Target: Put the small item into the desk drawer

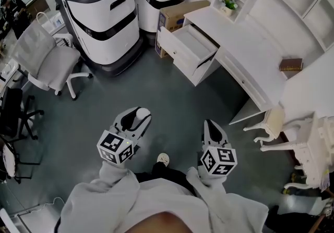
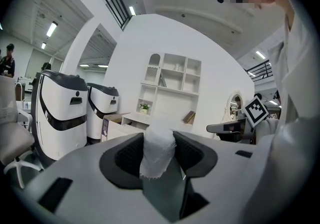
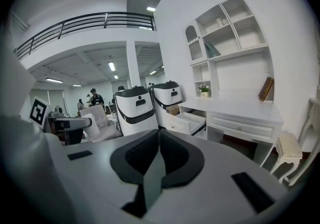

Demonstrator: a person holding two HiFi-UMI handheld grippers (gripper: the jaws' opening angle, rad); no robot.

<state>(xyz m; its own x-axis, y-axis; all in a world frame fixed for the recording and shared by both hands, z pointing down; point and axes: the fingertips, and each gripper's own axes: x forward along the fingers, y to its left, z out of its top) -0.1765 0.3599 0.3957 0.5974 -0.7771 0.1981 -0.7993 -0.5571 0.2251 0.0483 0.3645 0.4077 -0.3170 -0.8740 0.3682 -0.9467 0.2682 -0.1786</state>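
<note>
My left gripper is shut on a small white wrapped item, which shows as a white lump between the jaws in the head view. My right gripper is shut with nothing between its pads. The white desk stands ahead to the right, its drawer pulled open toward me and empty inside. Both grippers hang over the grey floor, well short of the drawer. From the right gripper view the open drawer lies ahead at centre.
Two large white-and-black machines stand left of the drawer. A cardboard box sits behind it. Grey office chair at left, white chair at right. A plant and a book rest on the desk.
</note>
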